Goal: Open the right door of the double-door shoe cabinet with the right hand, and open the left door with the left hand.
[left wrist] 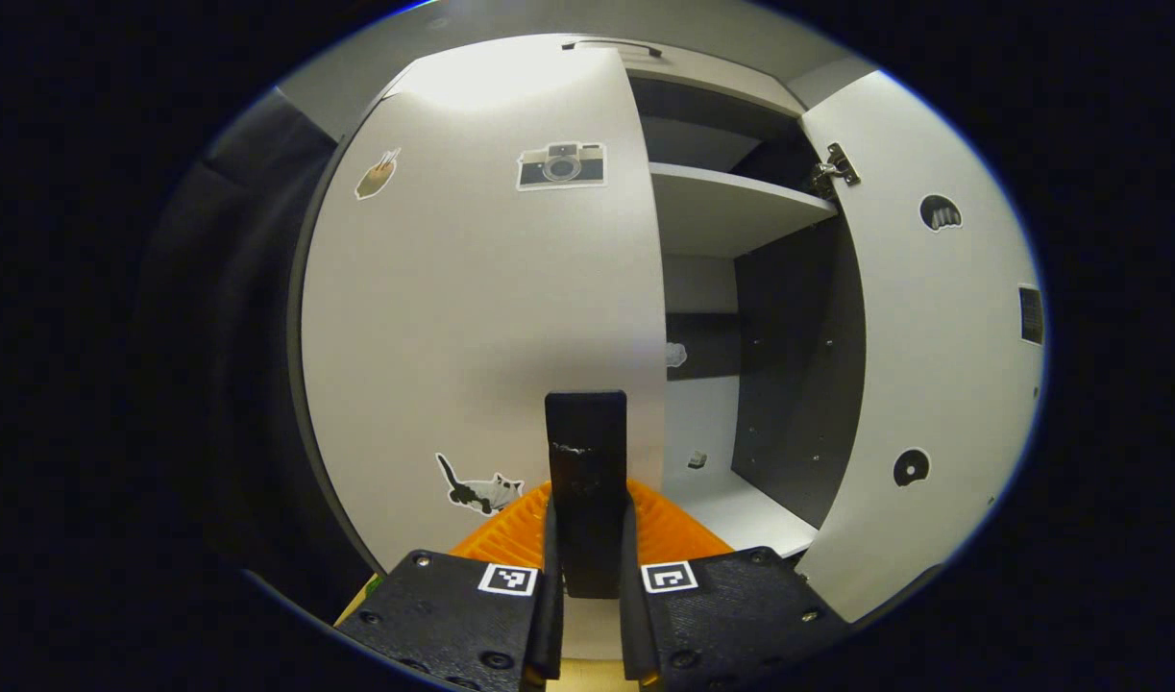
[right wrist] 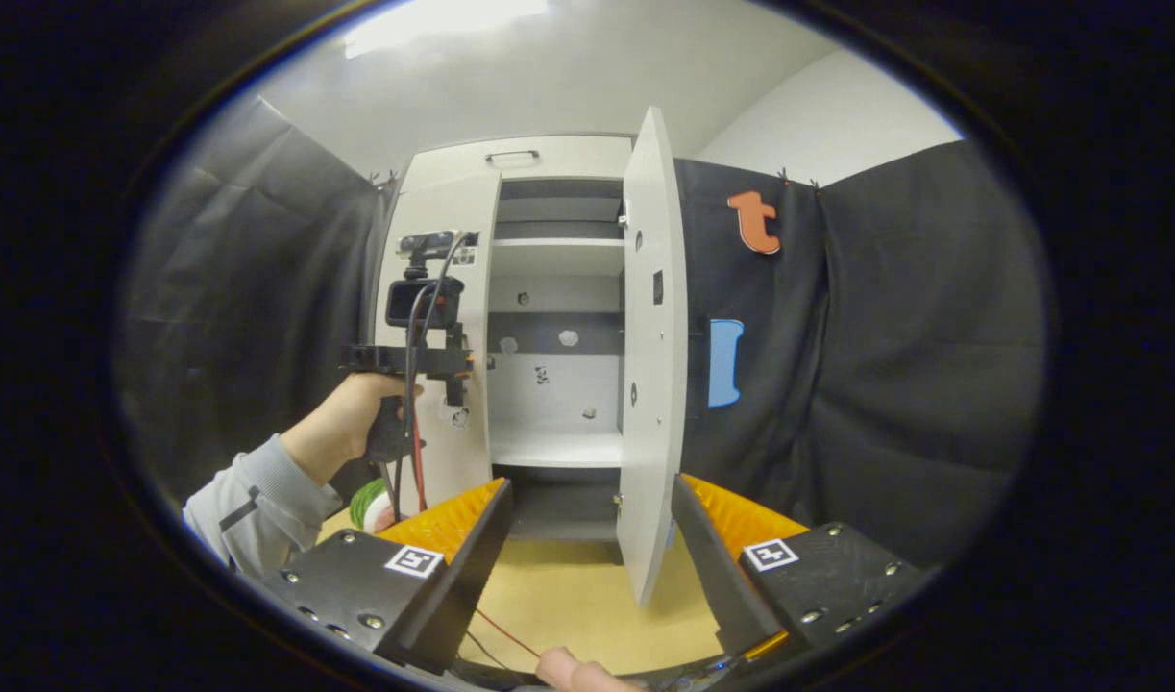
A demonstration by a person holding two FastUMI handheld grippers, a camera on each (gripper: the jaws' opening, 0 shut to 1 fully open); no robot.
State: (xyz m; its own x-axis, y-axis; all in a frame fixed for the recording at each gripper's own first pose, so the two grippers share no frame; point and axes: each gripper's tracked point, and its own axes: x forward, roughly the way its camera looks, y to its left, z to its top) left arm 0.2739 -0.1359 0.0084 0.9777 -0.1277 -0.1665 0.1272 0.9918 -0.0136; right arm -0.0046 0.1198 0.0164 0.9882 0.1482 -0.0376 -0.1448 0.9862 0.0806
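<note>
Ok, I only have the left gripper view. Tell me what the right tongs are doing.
Observer: The right tongs are open, hold nothing and are back from the cabinet.
Operator: Give me the right door from there.
Observer: The right door stands wide open, nearly edge-on to that camera, apart from the tongs.
Operator: Now describe my own side.
Observer: A hand in a grey sleeve holds the left tongs on the handle at the left door's free edge. A red cable hangs below.
</note>
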